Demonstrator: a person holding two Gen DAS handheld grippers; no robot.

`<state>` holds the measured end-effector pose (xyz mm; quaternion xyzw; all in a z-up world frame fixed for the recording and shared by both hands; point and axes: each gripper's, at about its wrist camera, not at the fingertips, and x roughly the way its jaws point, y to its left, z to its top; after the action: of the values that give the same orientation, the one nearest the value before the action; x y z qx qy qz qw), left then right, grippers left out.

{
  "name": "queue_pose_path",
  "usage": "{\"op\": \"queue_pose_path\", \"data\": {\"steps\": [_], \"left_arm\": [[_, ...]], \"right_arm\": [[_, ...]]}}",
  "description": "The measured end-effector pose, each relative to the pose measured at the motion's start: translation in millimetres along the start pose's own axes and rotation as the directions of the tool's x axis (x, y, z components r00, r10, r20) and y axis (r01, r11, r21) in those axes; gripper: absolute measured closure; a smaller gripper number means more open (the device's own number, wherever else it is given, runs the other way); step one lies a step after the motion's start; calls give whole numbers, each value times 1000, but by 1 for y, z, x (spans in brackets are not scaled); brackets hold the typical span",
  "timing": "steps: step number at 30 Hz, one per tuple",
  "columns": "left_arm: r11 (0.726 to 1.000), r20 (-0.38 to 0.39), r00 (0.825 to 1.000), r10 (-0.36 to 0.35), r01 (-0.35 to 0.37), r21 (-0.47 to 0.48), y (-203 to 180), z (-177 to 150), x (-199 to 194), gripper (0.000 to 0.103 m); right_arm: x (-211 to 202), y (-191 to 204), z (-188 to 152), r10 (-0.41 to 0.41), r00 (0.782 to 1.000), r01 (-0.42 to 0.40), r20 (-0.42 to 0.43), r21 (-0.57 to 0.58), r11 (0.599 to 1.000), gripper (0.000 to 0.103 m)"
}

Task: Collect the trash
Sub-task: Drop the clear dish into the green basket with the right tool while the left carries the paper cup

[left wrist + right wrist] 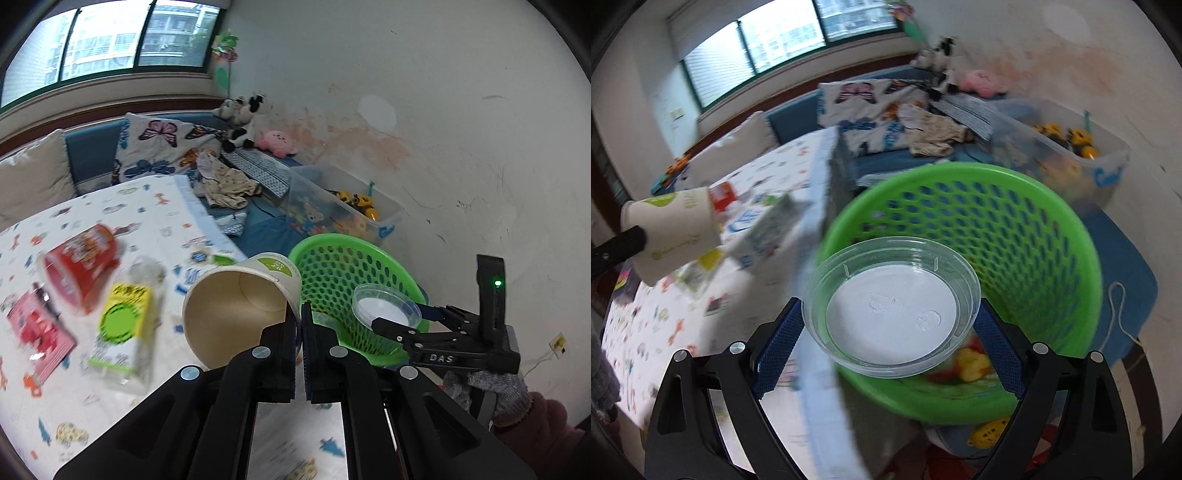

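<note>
On the left wrist view, our left gripper (300, 317) is clamped on the rim of a paper cup (242, 306), its fingers pinching the wall with the cup's open mouth tipped toward us. The cup hangs above the edge of the table (155, 206), just beside the green basket (343, 266). On the table we see a red tub (83, 266) on its side, a yellow-green carton (123, 328) and a pink packet (37, 332), all blurred. To the right, our right gripper (397, 317) holds a clear plastic lid (386, 306) over the basket's rim.

On the right wrist view, our right gripper (890, 325) has its blue pads (779, 347) pressed against both sides of the clear lid (892, 306), which sits above the near rim of the basket (1015, 229). Something yellow and red lies in the basket's bottom, too blurred to name. Far left, the cup (672, 232) hangs over the table (768, 173), pinched by the left gripper's finger.
</note>
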<state>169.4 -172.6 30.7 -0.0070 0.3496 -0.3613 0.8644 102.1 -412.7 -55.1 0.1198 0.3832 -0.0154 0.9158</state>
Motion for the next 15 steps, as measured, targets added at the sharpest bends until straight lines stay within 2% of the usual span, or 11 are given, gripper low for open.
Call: {"op": "queue_pose_path", "data": {"steps": [9,15], "left_arm": [[999,-60,998,-8,12,52,-28,23,46,99],[997,-112,994,-12,20,71,-42,27,77,99]], "right_arm": [[21,-43,-5,-45,998,48,-44,67,997,11],[25,-58,-8,-58,997,62,-45,90,994,10]]}}
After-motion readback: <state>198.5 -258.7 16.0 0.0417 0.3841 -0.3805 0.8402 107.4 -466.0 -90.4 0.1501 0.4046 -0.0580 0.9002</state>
